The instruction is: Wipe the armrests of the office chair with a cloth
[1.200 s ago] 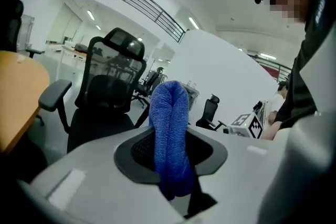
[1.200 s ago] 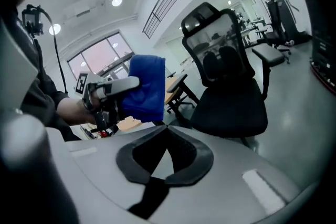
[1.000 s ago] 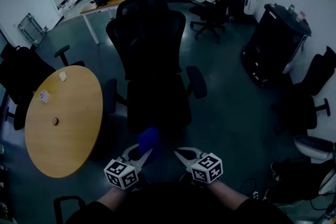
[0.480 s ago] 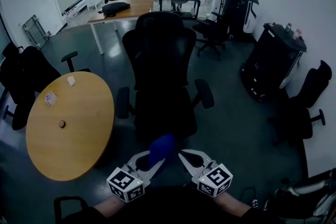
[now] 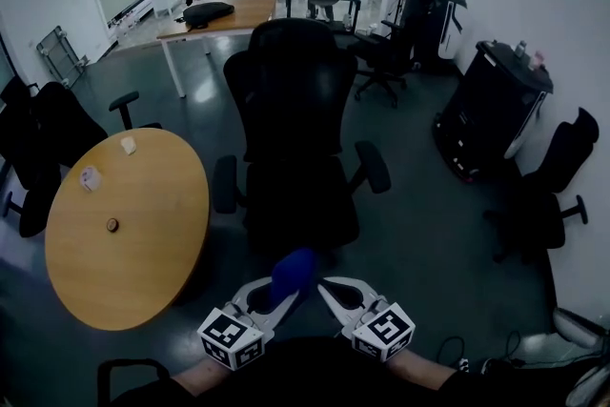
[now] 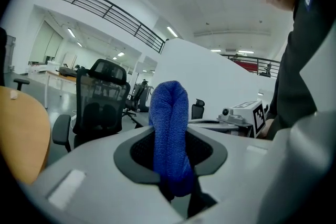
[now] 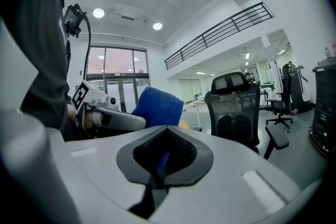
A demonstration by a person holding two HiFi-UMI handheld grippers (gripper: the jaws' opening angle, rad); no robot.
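The black mesh office chair (image 5: 291, 157) faces me in the head view, with its left armrest (image 5: 225, 183) and right armrest (image 5: 372, 167) both bare. My left gripper (image 5: 276, 295) is low in front of the seat, shut on a folded blue cloth (image 5: 293, 272) that sticks up between its jaws. In the left gripper view the cloth (image 6: 169, 134) fills the gap of the left gripper (image 6: 170, 139), with the chair (image 6: 100, 107) beyond. My right gripper (image 5: 329, 289) sits beside it, shut and empty. The right gripper view shows the right gripper (image 7: 164, 152), the cloth (image 7: 156, 106) and the chair (image 7: 233, 110).
A round wooden table (image 5: 124, 224) with small items stands close on the chair's left. More black chairs stand at far left (image 5: 38, 138) and right (image 5: 553, 186). A black cabinet (image 5: 486, 110) is at the right wall. A desk (image 5: 224, 14) and people are at the back.
The head view has shifted, so the chair now sits lower and more centred. Both grippers stay close together near my body, and the cloth is still held.
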